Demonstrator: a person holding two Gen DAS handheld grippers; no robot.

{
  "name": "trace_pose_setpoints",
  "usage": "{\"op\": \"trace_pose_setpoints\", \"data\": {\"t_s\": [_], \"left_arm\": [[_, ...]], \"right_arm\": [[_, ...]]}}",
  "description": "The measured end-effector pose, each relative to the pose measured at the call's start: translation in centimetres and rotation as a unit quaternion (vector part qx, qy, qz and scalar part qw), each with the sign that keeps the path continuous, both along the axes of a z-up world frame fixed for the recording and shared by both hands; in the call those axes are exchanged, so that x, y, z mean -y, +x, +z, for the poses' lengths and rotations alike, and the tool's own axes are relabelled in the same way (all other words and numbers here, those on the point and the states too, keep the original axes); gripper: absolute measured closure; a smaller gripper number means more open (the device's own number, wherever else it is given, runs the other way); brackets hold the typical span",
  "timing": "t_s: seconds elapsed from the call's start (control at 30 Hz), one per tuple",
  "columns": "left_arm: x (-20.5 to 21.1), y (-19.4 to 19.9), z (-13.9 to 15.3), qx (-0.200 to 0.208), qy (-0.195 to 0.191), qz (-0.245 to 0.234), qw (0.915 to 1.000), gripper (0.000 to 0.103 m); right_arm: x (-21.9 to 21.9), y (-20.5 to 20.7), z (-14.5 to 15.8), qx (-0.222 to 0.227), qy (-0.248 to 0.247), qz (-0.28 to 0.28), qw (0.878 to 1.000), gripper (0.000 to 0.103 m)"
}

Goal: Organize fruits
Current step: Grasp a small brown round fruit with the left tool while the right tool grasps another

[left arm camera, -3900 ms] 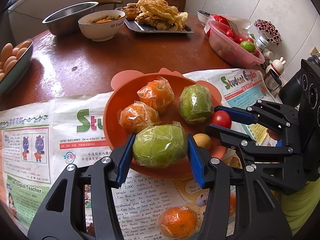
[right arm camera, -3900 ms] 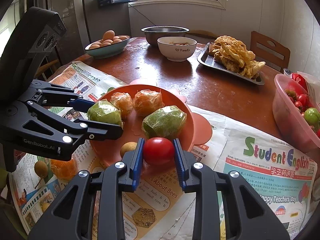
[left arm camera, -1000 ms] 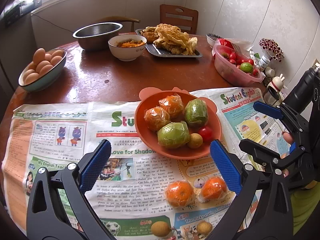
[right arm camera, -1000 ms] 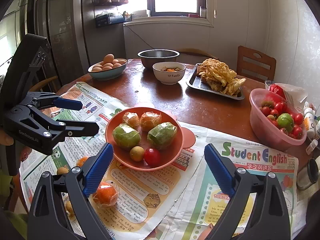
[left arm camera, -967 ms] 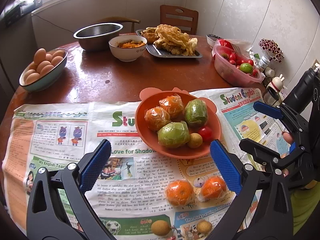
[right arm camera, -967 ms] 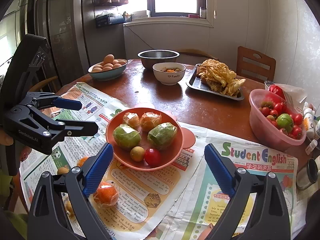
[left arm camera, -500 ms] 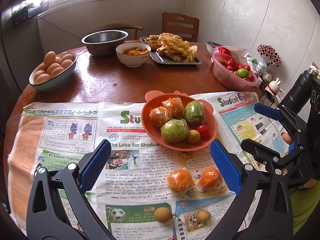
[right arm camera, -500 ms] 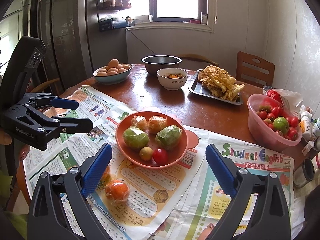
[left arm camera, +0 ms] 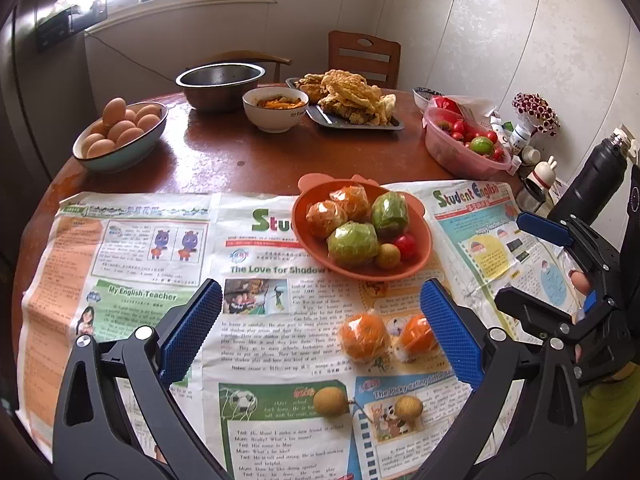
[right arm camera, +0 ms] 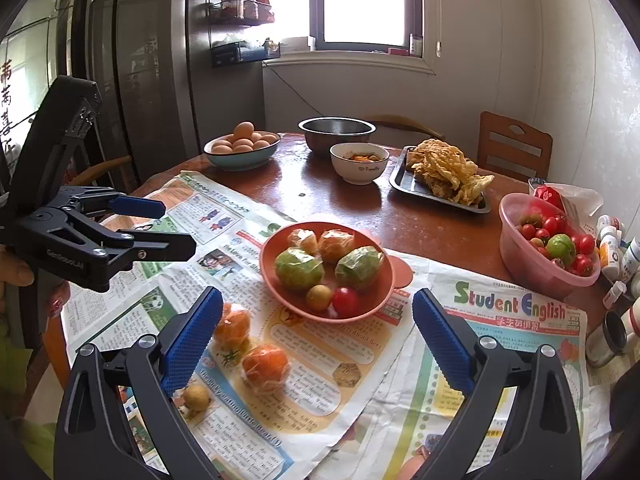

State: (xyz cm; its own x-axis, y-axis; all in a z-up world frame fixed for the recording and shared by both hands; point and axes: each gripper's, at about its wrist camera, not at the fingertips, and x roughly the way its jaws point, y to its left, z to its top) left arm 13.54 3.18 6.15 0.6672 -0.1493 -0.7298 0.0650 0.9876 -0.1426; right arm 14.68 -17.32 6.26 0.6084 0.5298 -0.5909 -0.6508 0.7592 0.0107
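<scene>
the plate stands on the newspaper. before it lie two oranges, before these two longans. behind the plate, on the table, stand bowls.

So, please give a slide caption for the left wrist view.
Open left gripper facing orange plate of fruit.

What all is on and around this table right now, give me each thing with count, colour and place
plate: 1, orange, on newspaper; holds 2 wrapped oranges, 2 wrapped green fruits, 1 tomato, 1 small tan fruit
newspaper: spread over near table
loose oranges: 2, wrapped, near the plate
loose tan fruits: 2, nearest edge
egg bowl: 1, teal, far left
steel bowl: 1, back
white bowl: 1, back
tray: 1, fried food
pink bowl: 1, tomatoes, right
left tool: open
right tool: open
</scene>
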Motion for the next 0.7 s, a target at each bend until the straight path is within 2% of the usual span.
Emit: {"op": "trace_pose_setpoints", "data": {"t_s": [0.7], "left_arm": [[-0.7,-3.8,-3.3,-0.021,0.009,0.007,0.9997,0.01]], "right_arm": [[-1.1,-4.3,-2.1,-0.013,-0.011,0.027,1.0,0.007]]}}
